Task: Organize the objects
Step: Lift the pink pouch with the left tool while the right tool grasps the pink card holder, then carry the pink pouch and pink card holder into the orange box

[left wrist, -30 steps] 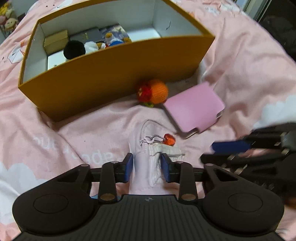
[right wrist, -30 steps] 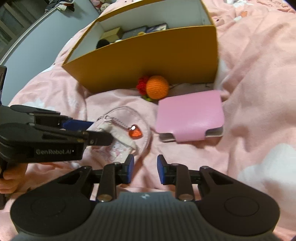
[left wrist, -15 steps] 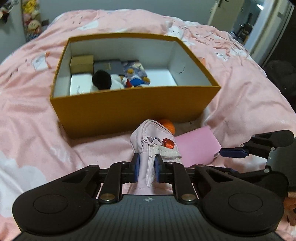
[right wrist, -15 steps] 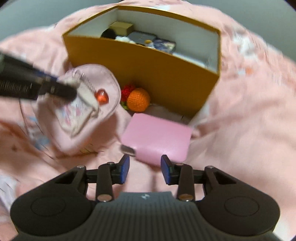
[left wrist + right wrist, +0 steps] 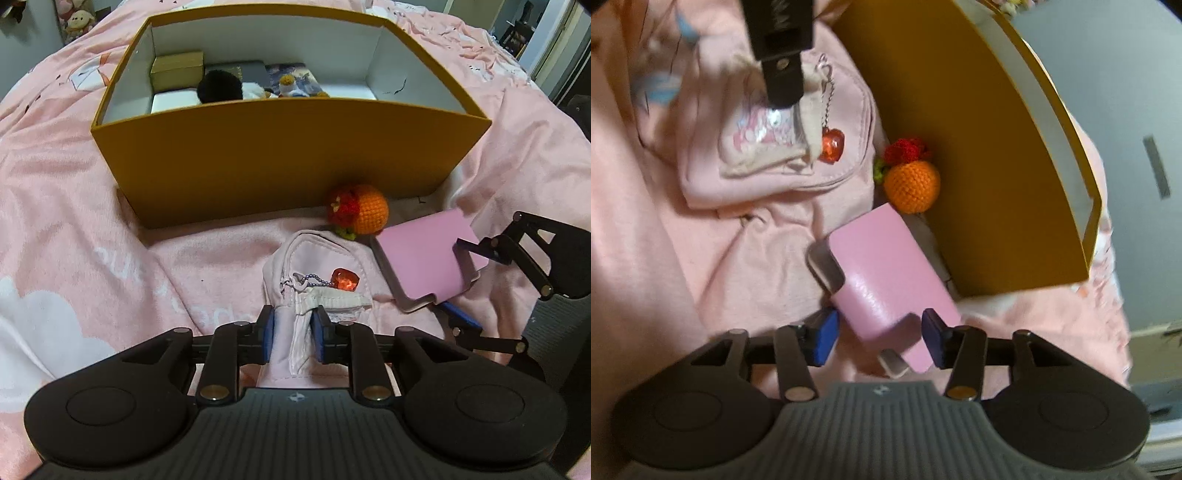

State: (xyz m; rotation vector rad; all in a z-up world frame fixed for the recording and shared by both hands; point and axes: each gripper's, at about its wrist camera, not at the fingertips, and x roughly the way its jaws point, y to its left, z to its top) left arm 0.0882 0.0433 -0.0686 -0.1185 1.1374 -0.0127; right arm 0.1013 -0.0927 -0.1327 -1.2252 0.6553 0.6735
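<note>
My left gripper [image 5: 293, 334] is shut on a pale pink zip pouch [image 5: 314, 258] with a red heart charm [image 5: 344, 279], held low over the bed; the pouch shows in the right wrist view [image 5: 775, 147] too. My right gripper [image 5: 879, 341] is open with its fingers either side of a pink wallet case [image 5: 886, 280], which also shows in the left wrist view [image 5: 428, 258]. An orange crochet ball with a red flower [image 5: 360, 212] lies against the front wall of the open orange box [image 5: 280, 158].
The box holds a gold box [image 5: 177, 68], a black pompom [image 5: 219, 86], small toys and flat cards. Everything sits on a rumpled pink blanket [image 5: 74, 221]. Plush toys [image 5: 77, 22] stand at the far left.
The left gripper has come back down with the pouch after lifting it. The right gripper has rolled sideways, opened wider and moved in around the pink wallet.
</note>
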